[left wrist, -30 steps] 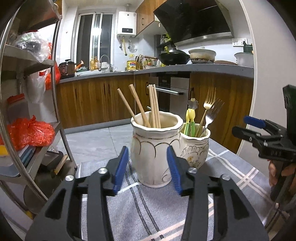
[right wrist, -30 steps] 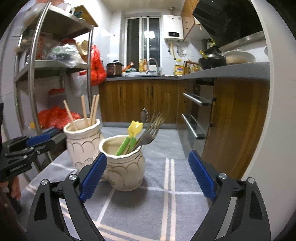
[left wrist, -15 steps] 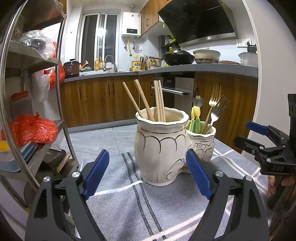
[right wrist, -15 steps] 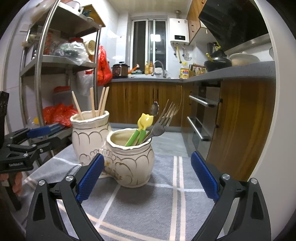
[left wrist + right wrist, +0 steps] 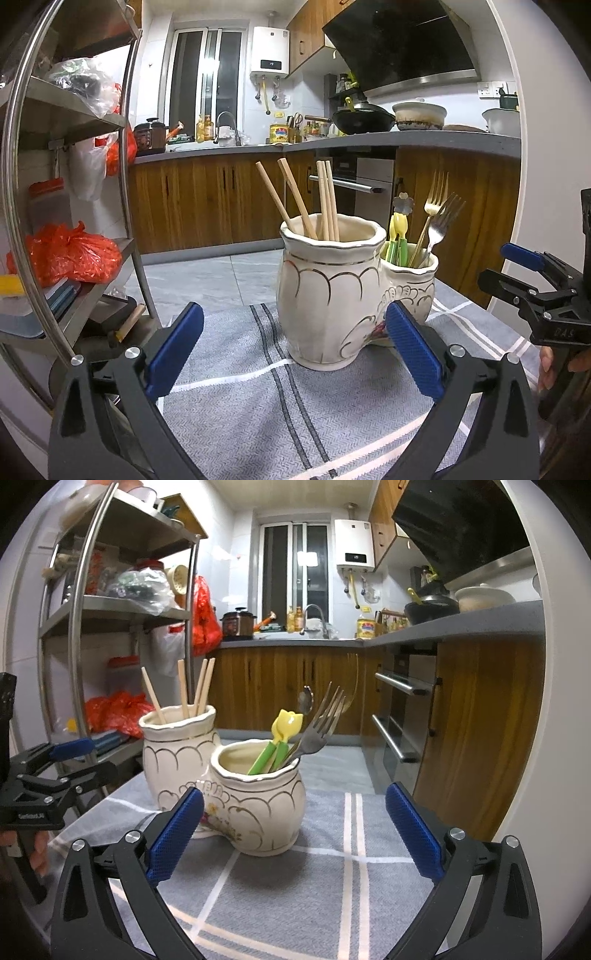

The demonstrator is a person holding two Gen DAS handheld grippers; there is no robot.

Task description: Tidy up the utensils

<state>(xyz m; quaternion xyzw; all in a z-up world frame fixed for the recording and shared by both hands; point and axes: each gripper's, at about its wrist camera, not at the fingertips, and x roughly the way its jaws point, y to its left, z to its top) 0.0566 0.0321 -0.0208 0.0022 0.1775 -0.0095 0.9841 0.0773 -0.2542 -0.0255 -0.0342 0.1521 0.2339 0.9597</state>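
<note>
On the grey striped cloth surface (image 5: 229,413), the cream ceramic chopstick jar (image 5: 328,295) and shorter fork jar (image 5: 258,797) stand touching. Bare cloth surrounds them. My left fingers (image 5: 291,354) and right fingers (image 5: 293,836) hover spread, empty.

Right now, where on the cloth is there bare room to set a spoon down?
Bare cloth lies right of the short pot, toward the cabinets. More lies in front of the tall pot, between the left gripper fingers. Crowded where the pots touch.
</note>
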